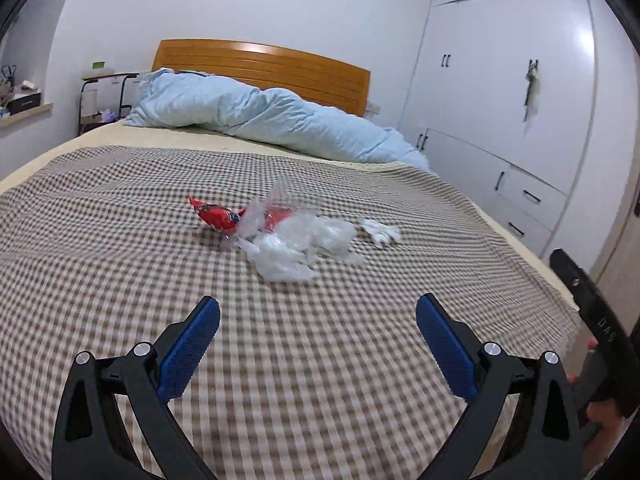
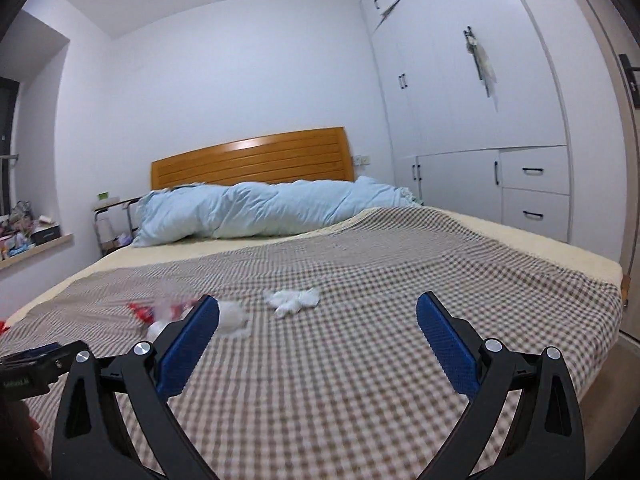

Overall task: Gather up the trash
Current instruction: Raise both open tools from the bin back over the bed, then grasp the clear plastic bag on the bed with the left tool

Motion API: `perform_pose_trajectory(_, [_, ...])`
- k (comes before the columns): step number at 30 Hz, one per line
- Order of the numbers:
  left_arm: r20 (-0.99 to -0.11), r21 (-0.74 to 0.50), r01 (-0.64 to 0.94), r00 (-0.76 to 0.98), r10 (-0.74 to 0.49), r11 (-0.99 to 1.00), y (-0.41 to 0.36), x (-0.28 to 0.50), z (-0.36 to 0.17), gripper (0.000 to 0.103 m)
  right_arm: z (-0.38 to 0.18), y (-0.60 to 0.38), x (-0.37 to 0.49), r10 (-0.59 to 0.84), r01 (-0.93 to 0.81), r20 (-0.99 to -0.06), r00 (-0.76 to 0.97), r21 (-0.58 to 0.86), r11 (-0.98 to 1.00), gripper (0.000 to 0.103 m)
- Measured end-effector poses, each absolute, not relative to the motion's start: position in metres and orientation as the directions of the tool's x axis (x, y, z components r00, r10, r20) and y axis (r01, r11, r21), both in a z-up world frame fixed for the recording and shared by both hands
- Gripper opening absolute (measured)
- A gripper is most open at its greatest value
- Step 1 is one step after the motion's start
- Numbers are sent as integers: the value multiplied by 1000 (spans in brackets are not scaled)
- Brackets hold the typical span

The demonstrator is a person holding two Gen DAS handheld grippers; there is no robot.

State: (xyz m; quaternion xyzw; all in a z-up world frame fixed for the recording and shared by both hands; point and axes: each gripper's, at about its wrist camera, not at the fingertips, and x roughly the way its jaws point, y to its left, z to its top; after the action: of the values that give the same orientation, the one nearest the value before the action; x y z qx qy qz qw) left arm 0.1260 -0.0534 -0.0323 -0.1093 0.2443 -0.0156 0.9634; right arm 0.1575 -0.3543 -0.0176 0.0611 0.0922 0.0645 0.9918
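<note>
Trash lies on the checked bedspread [image 1: 120, 240]. A red snack wrapper [image 1: 216, 216] sits beside crumpled clear plastic [image 1: 296, 244], and a small white tissue wad [image 1: 380, 231] lies just to their right. My left gripper [image 1: 318, 312] hovers open above the bedspread, short of the plastic. In the right wrist view the white tissue wad [image 2: 294, 300] lies ahead and left of centre. The red wrapper [image 2: 144, 312] and clear plastic [image 2: 232, 318] are partly hidden behind the left finger. My right gripper [image 2: 318, 312] is open, with nothing between its blue pads.
A light blue duvet [image 1: 256, 120] is bunched along the wooden headboard [image 1: 260, 64]. White wardrobes with drawers [image 2: 532, 184] line the right wall. A small rack [image 1: 104, 96] and a cluttered sill [image 2: 28, 236] stand at the left. The other gripper's body [image 1: 600, 320] shows at the right edge.
</note>
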Motion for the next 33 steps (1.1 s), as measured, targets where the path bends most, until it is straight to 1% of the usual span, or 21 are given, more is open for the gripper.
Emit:
perform_pose_trajectory(3, [-475, -205, -35, 877, -68, 978, -50, 149, -30, 95, -22, -358, 174, 89, -69, -180, 980, 115, 991, 95])
perform_pose_trajectory(7, [-498, -205, -57, 865, -54, 977, -45, 183, -32, 95, -33, -371, 195, 47, -15, -231, 972, 137, 991, 95])
perform_pose_trajectory(10, [-520, -192, -84, 854, -28, 978, -41, 208, -38, 95, -38, -376, 207, 7, 18, -243, 970, 103, 994, 95])
perform_pose_trajectory(13, [-516, -215, -121, 857, -7, 969, -33, 226, -47, 95, -45, -386, 217, -47, 69, -257, 965, 77, 995, 95])
perform_pose_trajectory(15, [-541, -213, -137, 841, 0, 967, -32, 239, -55, 95, -50, -394, 221, -67, 97, -272, 960, 97, 991, 95])
perform_pose_trajectory(19, [-613, -172, -184, 789, 41, 968, -33, 265, -70, 95, -56, -410, 227, -105, 153, -307, 946, 139, 978, 95])
perform_pose_trajectory(23, [-650, -210, -228, 759, 39, 951, -22, 276, -78, 93, -61, -418, 230, -123, 181, -330, 936, 150, 972, 95])
perform_pose_trajectory(24, [-663, -219, -234, 748, 32, 947, -20, 278, -82, 84, -62, -419, 230, -128, 187, -332, 934, 151, 971, 95])
perform_pose_trajectory(25, [-677, -232, -237, 736, 18, 943, -18, 281, -88, 79, -62, -419, 230, -130, 189, -334, 934, 151, 970, 95])
perform_pose_trajectory(26, [-683, -247, -237, 730, 4, 939, -15, 283, -91, 66, -63, -419, 230, -130, 189, -337, 932, 149, 970, 95])
perform_pose_trajectory(27, [-689, -281, -230, 724, -29, 932, -12, 284, -97, 48, -64, -419, 230, -129, 189, -340, 932, 147, 971, 95])
perform_pose_trajectory(29, [-688, -326, -232, 724, -61, 917, -4, 283, -100, 29, -65, -415, 232, -127, 185, -344, 930, 141, 972, 95])
perform_pose_trajectory(31, [-676, -367, -228, 732, -90, 902, 3, 279, -101, 26, -66, -413, 232, -120, 177, -349, 929, 135, 975, 95])
perform_pose_trajectory(33, [-668, -373, -220, 738, -96, 901, 3, 276, -100, 24, -67, -410, 233, -112, 165, -351, 930, 125, 978, 95])
